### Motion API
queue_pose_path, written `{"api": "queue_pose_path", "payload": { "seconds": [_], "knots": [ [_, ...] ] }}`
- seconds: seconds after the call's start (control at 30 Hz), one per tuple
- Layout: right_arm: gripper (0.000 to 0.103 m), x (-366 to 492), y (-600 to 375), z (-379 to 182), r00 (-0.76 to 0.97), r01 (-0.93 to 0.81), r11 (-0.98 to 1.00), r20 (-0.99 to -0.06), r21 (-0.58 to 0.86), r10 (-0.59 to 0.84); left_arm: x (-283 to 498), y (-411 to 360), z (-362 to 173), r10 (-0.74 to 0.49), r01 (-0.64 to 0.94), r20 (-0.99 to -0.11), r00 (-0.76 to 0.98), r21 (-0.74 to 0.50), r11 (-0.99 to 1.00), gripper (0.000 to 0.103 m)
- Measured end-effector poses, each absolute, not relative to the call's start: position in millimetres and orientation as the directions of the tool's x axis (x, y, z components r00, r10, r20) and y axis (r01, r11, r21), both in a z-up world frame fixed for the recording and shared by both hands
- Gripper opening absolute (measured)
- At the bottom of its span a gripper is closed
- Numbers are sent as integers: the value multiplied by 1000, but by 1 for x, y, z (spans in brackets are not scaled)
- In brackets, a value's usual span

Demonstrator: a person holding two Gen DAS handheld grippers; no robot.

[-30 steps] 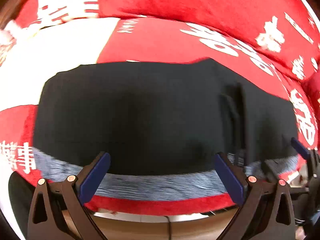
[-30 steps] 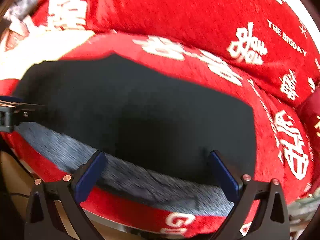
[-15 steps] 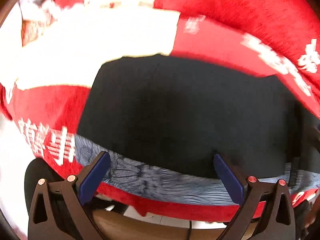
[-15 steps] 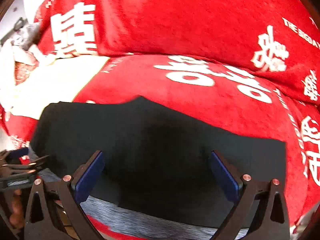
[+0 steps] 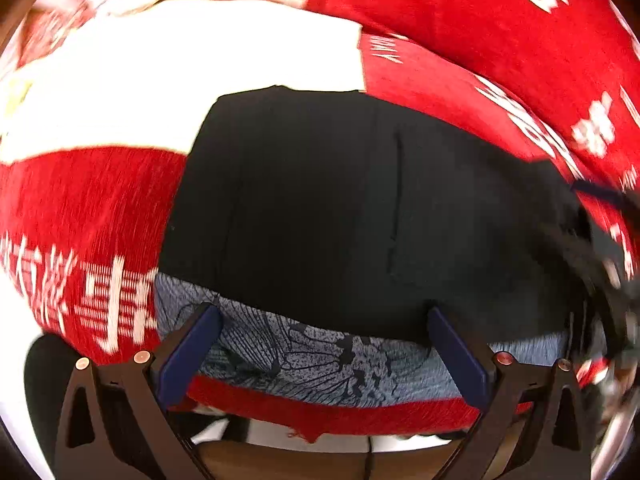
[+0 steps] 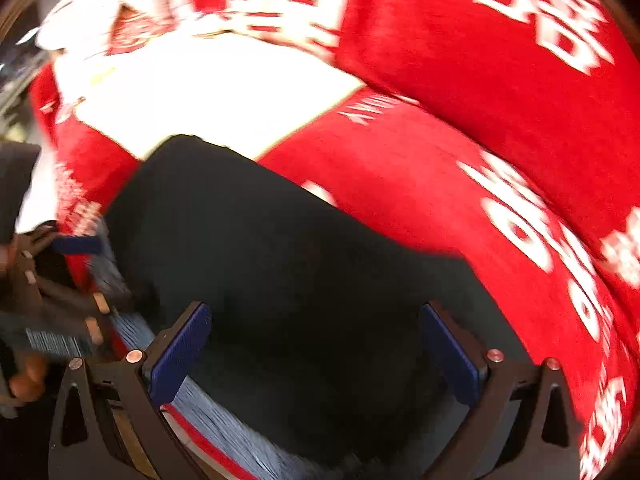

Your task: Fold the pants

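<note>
the black pants (image 5: 360, 216) lay flat as a broad dark block on a red cover (image 5: 80, 208) printed with white characters, their near edge resting on a strip of grey patterned cloth (image 5: 304, 344) along the front of the seat. a vertical seam ran down the right half, and a faint fold line down the left. the shape looked compact, which suggested at least one fold was done; how many remained was not clear, though the block seemed wide enough for one more fold.

the left gripper (image 5: 320, 344) hovered at the near edge with its blue pads wide apart, holding nothing. the right gripper (image 6: 316, 344) hung over the pants' near right part, jaws likewise spread and empty; cloth showed between them but was not pinched.

a white patch (image 5: 180, 72) lay beyond the pants to the far left, and a red cushion (image 6: 480, 60) rose behind. both views were blurred, so finer creases could not be read.
</note>
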State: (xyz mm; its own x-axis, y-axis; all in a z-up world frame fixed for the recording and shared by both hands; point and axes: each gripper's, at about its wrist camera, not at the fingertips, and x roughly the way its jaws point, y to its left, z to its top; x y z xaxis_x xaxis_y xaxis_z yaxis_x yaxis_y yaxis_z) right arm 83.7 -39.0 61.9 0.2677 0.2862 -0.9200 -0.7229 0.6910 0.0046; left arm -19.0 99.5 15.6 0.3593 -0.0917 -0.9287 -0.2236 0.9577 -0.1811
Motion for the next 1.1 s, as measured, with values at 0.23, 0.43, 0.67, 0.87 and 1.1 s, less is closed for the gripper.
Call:
{"api": "queue_pose_path", "payload": {
  "seconds": [0.23, 0.43, 0.67, 0.87, 1.1],
  "knots": [
    [103, 116, 37, 11, 67, -878, 472, -957, 77, 281, -36, 136, 28, -272, -89, -875, 401, -333, 939, 103],
    [93, 125, 68, 0, -68, -912, 380, -969, 157, 238, -37, 188, 26, -296, -160, -854, 428, -393, 905, 103],
    [25, 84, 53, 45, 67, -965, 263, -948, 18, 310, -34, 221, 24, -412, -125, -788, 459, -516, 847, 103],
    [24, 48, 32, 85, 136, -976, 212, -893, -47, 430, 3, 211, 35, -498, 130, -744, 445, -496, 858, 103],
    [24, 43, 11, 106, 127, -981, 188, -869, -40, 478, 41, 201, 25, -634, 335, -708, 311, -543, 770, 103]
  ]
}}
